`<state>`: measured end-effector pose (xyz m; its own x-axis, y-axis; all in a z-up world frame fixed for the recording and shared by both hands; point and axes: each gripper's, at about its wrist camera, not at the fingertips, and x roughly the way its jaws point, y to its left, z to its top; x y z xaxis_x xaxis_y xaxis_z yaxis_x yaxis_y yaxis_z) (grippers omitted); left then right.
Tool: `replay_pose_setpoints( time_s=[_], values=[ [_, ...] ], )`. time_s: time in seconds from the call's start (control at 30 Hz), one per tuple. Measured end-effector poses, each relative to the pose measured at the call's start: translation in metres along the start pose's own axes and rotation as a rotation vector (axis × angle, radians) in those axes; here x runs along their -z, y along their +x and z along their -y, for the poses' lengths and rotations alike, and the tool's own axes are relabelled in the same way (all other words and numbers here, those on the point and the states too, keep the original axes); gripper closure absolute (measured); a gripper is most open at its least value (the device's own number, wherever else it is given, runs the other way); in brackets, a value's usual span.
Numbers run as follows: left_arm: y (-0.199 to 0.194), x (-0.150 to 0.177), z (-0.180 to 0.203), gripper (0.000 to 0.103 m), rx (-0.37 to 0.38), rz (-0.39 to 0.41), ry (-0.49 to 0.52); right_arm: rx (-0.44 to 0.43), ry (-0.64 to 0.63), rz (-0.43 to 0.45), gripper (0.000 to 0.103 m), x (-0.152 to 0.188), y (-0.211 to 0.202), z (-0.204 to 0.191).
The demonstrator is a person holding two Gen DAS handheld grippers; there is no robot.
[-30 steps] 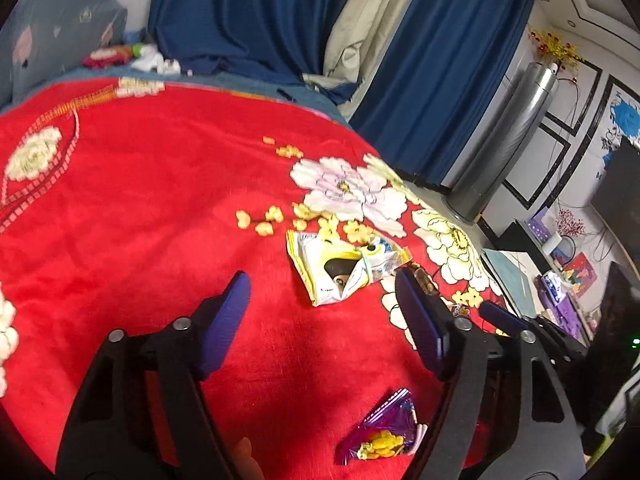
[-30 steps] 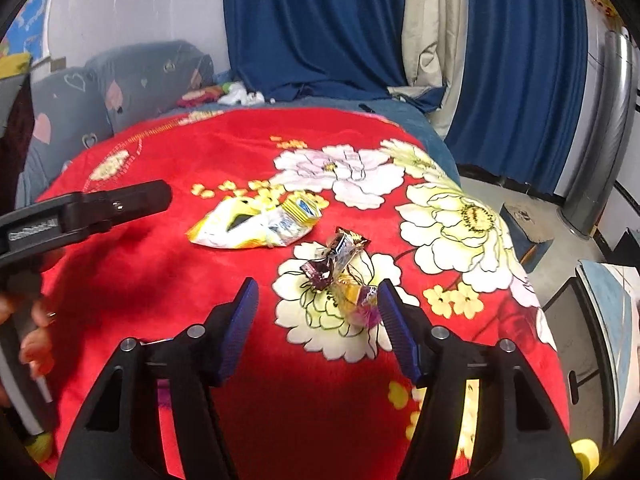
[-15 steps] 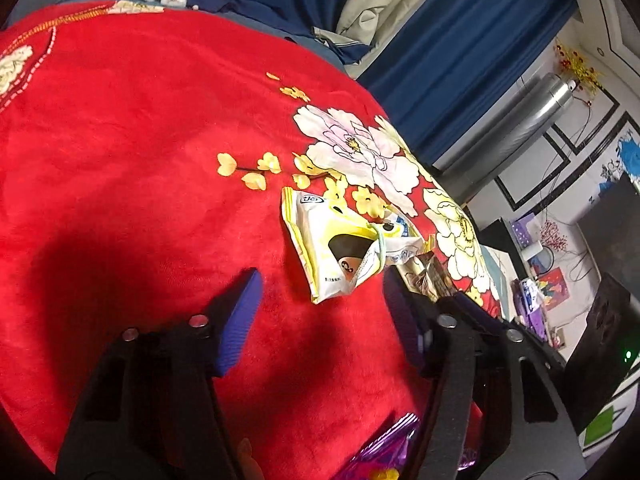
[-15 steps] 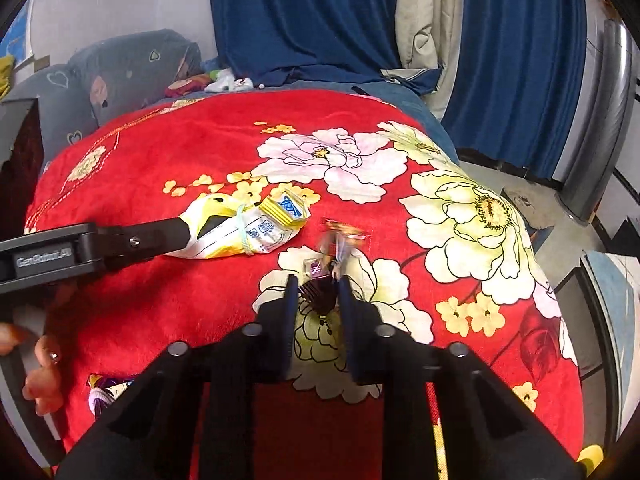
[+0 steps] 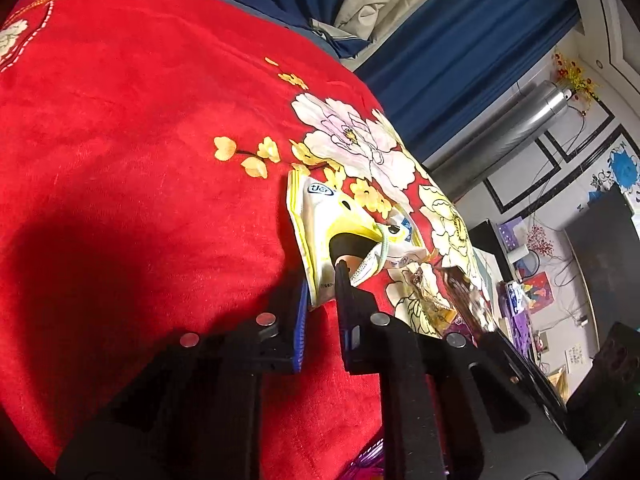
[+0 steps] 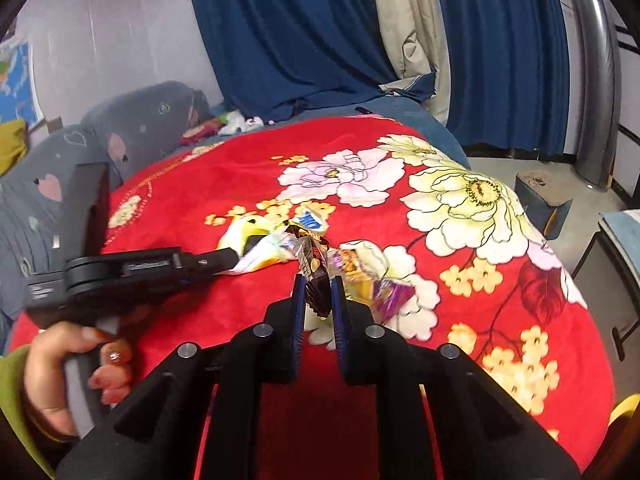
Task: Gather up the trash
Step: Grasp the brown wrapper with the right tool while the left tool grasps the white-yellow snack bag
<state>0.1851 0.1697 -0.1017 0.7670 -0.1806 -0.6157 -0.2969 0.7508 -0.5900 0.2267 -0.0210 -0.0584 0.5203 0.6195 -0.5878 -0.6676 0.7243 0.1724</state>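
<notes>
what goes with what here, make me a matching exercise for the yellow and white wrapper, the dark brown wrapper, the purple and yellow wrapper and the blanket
Things:
1. yellow and white wrapper
2. dark brown wrapper
3. purple and yellow wrapper
4. blanket

States:
A. lies loose on the bed, held by no claw
B. pinched in the right claw
C. red with big flowers, under all the trash
D. pinched at its near edge by the left claw

Pairs: 1-D, 2-B, 3-A, 4-C

Red blanket [image 6: 208, 200] with printed white and yellow flowers. Blue curtains [image 6: 304, 32] behind, beige drape [image 6: 416, 24] between them. Grey heart-patterned pillows [image 6: 132, 128] at the far edge.
</notes>
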Motion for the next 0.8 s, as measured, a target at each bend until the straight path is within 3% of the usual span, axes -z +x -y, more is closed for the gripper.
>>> replay_pose_setpoints(
  time_s=[0.33,0.8],
  values=[
    [-0.028,0.007,0.013,0.1,0.039,0.067,0.053,-0.023,0.015,0.05,0.09,0.009,-0.038,-0.008],
    [-0.072,0.025,0.085,0.1,0.145,0.159,0.265,0.052,0.098,0.119,0.09,0.018,-0.095,0.033]
  ],
)
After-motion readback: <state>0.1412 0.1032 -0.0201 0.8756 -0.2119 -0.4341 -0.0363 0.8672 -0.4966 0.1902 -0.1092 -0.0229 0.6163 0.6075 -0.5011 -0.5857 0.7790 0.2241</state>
